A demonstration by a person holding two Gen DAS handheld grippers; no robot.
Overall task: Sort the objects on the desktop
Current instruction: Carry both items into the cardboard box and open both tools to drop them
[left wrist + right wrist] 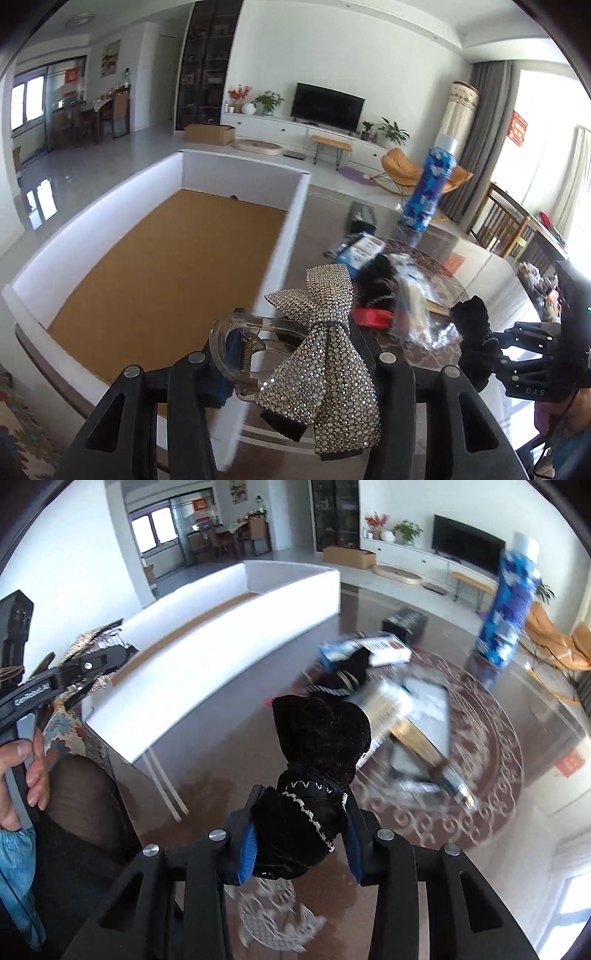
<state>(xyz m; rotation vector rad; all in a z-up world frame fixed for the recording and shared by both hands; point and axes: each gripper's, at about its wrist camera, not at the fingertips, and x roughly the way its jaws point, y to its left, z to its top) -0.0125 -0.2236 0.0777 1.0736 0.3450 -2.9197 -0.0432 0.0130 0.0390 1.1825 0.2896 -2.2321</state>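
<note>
**2 hair accessories lifted, the box not yet reached**

The carry-and-drop step is judged to be in hand: both grippers are loaded and raised above the table, and neither item has yet been placed in the white box, whose brown floor shows bare apart from 1 small dark speck by the far wall.

On the left, the left gripper is closed on a rhinestone bow hair clip. The clear plastic clip body and its spring are seen between the jaws, while the glittering bow spills forward and downward over the right finger. The clip is held just beside the box's near right wall, over the table rather than over the opening. The next move is judged to call for a shift to the left, across that wall, before the jaws are parted.

On the right, the right gripper is closed on a black velvet scrunchie, which is pinched at its lower gathered part between the blue pads, its upper part standing free above the jaws. It is held well apart from the box, above the patterned tabletop, so a longer leftward carry is judged necessary.

Farther right, a blurred pile of packets and a blue spray can remain on the table for sorting.
</note>
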